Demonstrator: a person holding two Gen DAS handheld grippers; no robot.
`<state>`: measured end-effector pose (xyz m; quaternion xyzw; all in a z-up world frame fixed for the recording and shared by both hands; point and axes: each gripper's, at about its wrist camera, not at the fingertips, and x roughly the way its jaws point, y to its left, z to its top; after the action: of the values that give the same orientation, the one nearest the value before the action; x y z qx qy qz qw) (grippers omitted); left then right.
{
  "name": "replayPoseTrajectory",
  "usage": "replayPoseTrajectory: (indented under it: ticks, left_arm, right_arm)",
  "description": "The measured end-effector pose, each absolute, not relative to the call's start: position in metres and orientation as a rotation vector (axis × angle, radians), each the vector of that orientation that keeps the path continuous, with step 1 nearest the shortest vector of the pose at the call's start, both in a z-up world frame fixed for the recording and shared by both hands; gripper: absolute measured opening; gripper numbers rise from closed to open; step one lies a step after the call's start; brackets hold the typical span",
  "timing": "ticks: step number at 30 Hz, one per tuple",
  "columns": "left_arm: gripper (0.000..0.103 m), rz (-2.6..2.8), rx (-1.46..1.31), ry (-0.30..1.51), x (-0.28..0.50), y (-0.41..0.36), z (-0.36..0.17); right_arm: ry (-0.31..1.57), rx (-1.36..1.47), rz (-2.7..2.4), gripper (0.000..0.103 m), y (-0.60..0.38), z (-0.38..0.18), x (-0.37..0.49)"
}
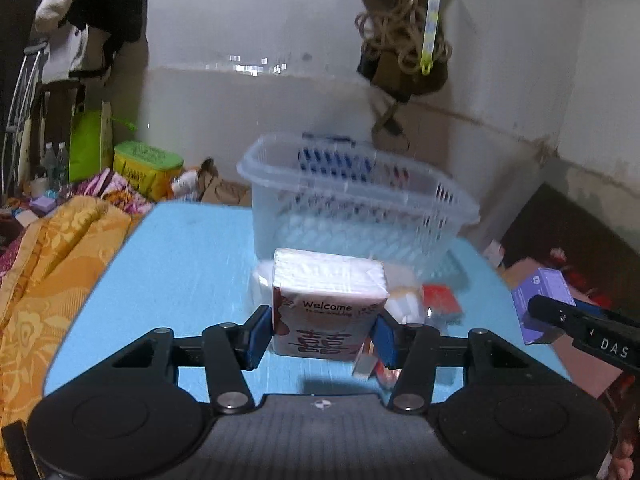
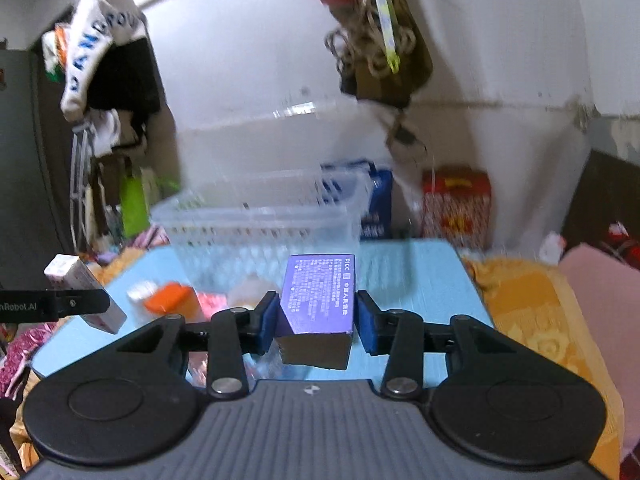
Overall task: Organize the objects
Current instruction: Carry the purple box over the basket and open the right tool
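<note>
- A white tissue pack (image 1: 328,304) printed "Welcome" with red characters is held upright above the light-blue table, near the basket.
- A purple printed box (image 2: 318,296) is held tilted, just before the basket.
- A clear slotted plastic basket (image 1: 356,204) stands at the table's far edge.

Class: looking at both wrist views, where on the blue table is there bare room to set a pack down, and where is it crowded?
Bare: the blue table left of the clear basket, toward the orange cloth; also right of the basket, by the yellow cloth. Crowded: the small packets in front of the basket.
</note>
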<state>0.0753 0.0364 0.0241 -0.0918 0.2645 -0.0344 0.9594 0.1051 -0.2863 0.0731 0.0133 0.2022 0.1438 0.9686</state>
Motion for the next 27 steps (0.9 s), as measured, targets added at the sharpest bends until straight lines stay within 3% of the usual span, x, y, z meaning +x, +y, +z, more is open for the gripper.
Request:
replayPoseTrajectory:
  ticks: [7,14,19,24,26,27]
  left_arm:
    - [0.056,-0.088,-0.206,0.419,0.09,0.035,0.06]
    - [0.056,-0.108,-0.21,0.418,0.201,0.033,0.1]
    - [0.056,-0.059,-0.237,0.53,0.289,0.037,0.081]
    - [0.056,-0.068,-0.237,0.56,0.31,0.037,0.056]
    - [0.057,-0.072,-0.244,0.566,0.312,0.036,0.05]
    - [0.057,-0.084,-0.255,0.559,0.311,0.037,0.05]
  right_arm:
    - [0.288,-0.01,0.36,0.044,-0.269,0.107,0.134]
    - [0.349,-0.039,0.415,0.044,-0.228,0.136,0.256]
    - [0.476,-0.066,0.411,0.045,-0.219,0.117,0.319]
    - [0.478,-0.08,0.38,0.046,-0.218,0.104,0.333]
    - [0.445,-0.087,0.372,0.051,-0.218,0.106,0.324]
    - [0.428,-0.088,0.372,0.076,-0.218,0.11,0.321]
